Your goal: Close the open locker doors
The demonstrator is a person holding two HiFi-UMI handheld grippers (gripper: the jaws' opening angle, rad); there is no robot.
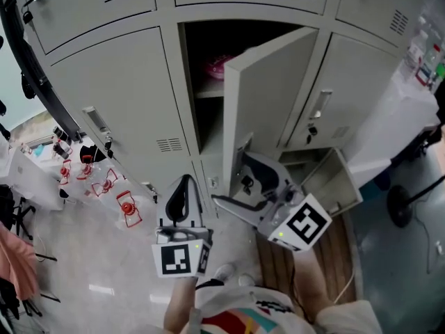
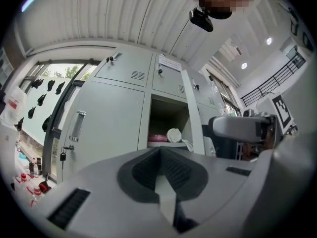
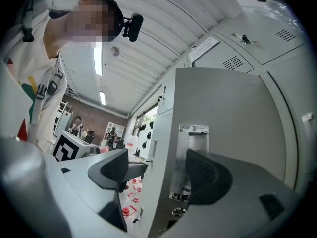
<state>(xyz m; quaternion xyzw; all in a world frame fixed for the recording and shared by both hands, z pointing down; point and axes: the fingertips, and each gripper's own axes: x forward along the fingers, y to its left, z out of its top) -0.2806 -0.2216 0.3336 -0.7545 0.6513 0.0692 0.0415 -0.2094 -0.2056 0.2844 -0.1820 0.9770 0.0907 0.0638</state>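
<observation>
The right claw (image 3: 157, 172) gapes wide, with the edge of the open locker door (image 3: 223, 113) between its jaws. The left claw (image 2: 161, 176) is pressed together, empty.

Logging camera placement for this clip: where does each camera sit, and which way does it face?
Head view: on the person's head, looking steeply down at the lockers and open door; left gripper, right gripper and shirt show.
Left gripper view: on the left gripper, angled up at the open compartment; its shut jaws show.
Right gripper view: on the right gripper, facing the door's edge, between its parted jaws; the person's shirt shows.
Shared: head and right gripper views both show that door.
</observation>
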